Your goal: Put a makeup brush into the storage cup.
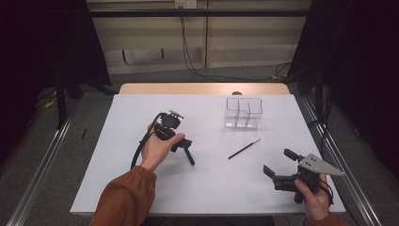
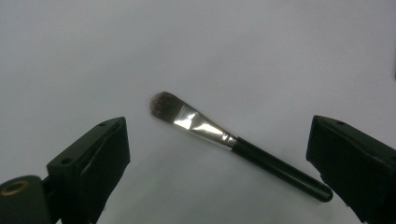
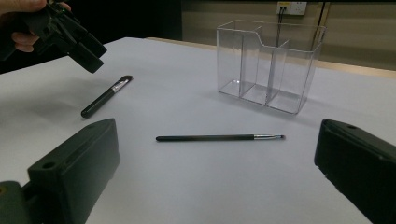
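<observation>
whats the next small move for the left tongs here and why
Probably lower the left tongs straight down and close on the thick brush. Their jaws stand open on either side of its black handle, and the brush lies flat on the table, not yet gripped. The clear organizer looks like its likely destination.

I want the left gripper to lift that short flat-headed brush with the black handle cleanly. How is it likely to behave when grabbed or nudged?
The short black-handled makeup brush with a silver ferrule looks rigid and probably light. Its rounded, glossy handle may roll or slip if the open left gripper nudges it on the smooth white table. The soft bristle tip would likely splay, so gripping the handle seems safer.
</observation>
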Available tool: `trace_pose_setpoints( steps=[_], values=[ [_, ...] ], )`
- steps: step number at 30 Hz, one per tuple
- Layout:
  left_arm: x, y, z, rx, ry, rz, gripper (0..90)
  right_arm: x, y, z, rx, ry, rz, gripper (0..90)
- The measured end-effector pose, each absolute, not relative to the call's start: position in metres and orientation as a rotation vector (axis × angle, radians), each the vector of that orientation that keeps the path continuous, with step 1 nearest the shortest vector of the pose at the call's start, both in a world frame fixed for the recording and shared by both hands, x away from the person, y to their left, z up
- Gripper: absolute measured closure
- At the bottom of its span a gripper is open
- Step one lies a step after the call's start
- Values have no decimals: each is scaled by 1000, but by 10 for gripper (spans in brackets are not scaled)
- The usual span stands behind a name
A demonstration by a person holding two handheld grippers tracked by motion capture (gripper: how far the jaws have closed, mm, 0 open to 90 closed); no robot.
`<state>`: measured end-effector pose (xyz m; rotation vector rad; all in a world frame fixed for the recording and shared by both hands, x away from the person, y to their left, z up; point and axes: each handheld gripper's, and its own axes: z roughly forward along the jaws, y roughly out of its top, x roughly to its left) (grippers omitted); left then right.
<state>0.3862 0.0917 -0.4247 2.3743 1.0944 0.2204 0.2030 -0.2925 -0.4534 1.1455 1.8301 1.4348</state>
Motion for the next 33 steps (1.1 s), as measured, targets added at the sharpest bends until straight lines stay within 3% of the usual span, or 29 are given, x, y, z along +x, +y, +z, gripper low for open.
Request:
trace_pose_setpoints(
  steps=[33],
  values=[
    [386,63,-437,2535,1287,71,61,203,-293,-454,1137,1844,1428,0]
  ],
)
